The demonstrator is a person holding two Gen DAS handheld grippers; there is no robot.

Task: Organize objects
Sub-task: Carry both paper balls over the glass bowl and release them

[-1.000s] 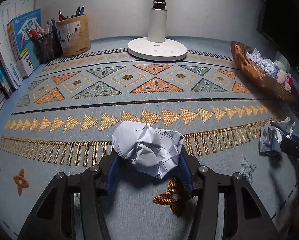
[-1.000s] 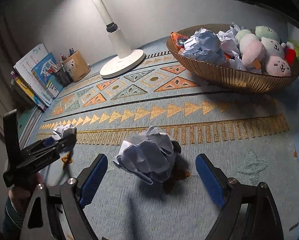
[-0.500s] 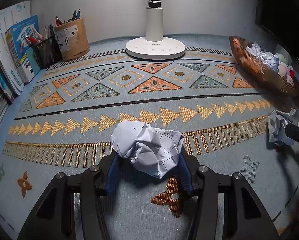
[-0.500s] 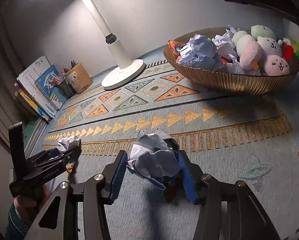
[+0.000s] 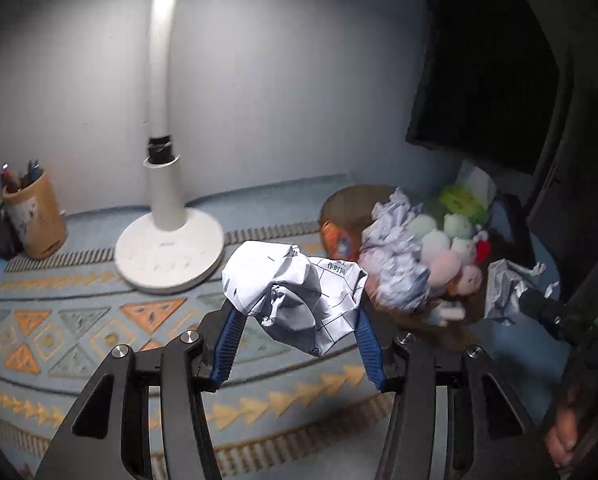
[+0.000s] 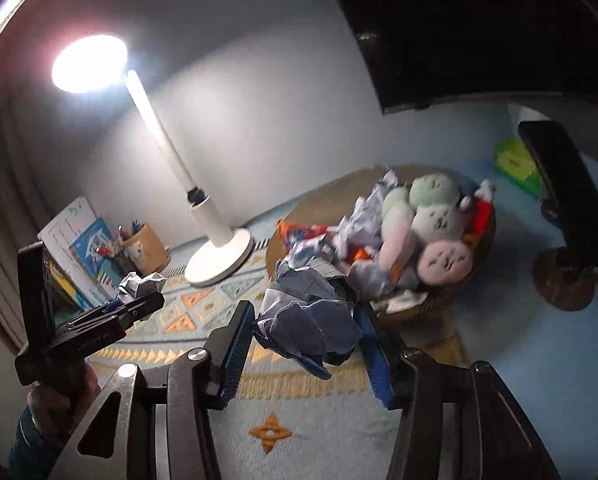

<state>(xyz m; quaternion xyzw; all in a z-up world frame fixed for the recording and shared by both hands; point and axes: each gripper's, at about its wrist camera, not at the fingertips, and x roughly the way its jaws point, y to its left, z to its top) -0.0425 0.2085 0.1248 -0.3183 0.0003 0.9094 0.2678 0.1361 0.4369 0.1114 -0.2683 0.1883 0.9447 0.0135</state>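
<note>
While both sets of fingers [image 5: 230, 340] are pinched narrow on paper, we hold one load per side: the left gripper [image 5: 295, 344] clamps a white crumpled paper ball [image 5: 295, 292] with printed grid lines, the right gripper [image 6: 305, 348] clamps a bluish crumpled paper wad [image 6: 311, 316]. Both wads are lifted off the patterned mat [image 5: 79, 320], near the woven basket [image 6: 439, 300].

Risks, as we judge them: the paper is springy and held only by its outer folds, so a loose fold could slip out of the blue pads before we reach the basket. The basket already looks heaped with plush toys [image 6: 435, 216] and earlier paper balls [image 5: 395, 264], so a drop onto the pile could roll off the rim onto the worktop. Both grippers head for the same spot; in the left view the right one sits just beside the basket's near side, so the two could collide or knock a toy out. Motion blur on the basket contents suggests a fast swing, so overshoot is possible.

Room: open mat in front and to the left. The lamp base [image 5: 169, 252] stands left of the basket, the pen holder [image 5: 35, 220] and books [image 6: 87, 240] far left, well apart. A dark monitor [image 6: 479, 28] hangs behind the basket and its stand [image 6: 563, 280] sits to the right, limiting approach there. Coming over the near rim looks clearest.
</note>
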